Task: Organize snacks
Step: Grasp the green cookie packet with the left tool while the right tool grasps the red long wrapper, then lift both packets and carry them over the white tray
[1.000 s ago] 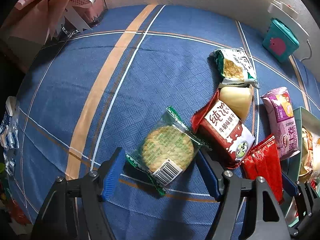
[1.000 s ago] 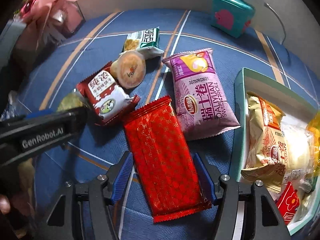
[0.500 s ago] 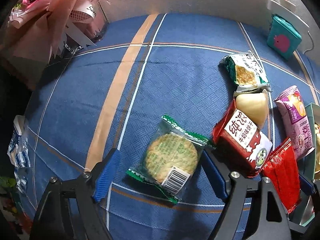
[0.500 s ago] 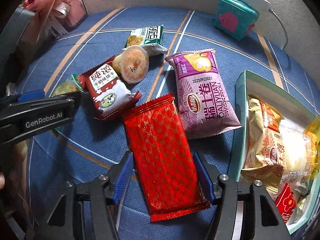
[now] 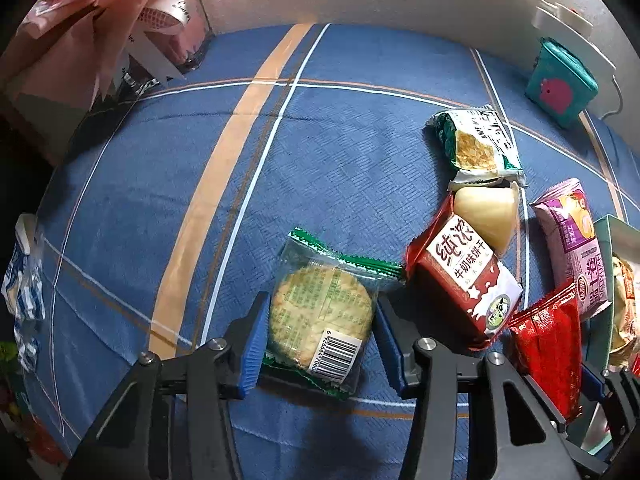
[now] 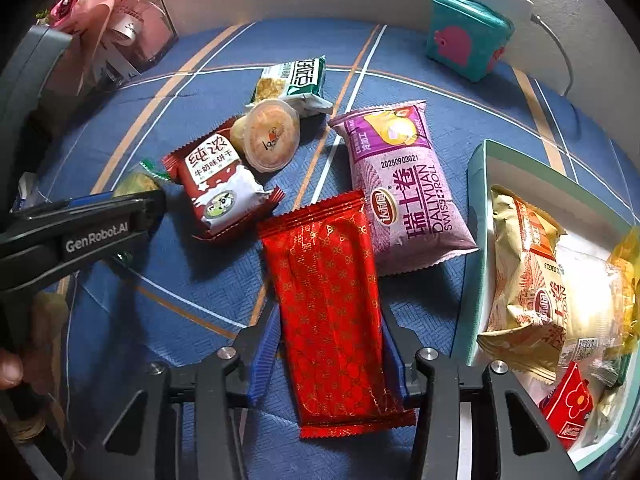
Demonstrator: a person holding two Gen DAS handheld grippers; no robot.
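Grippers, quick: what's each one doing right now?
Left gripper: fingers just closed onto the round cracker pack, gripping it.
Right gripper: fingers just closed onto the red packet, gripping it.

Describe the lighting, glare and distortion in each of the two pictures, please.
Left wrist view: dim and bluish, blue striped cloth bulges from fisheye. Right wrist view: brighter, sunlight overexposes the pale wrapped snacks in the teal-rimmed box; glossy red foil packet shows mild sheen.
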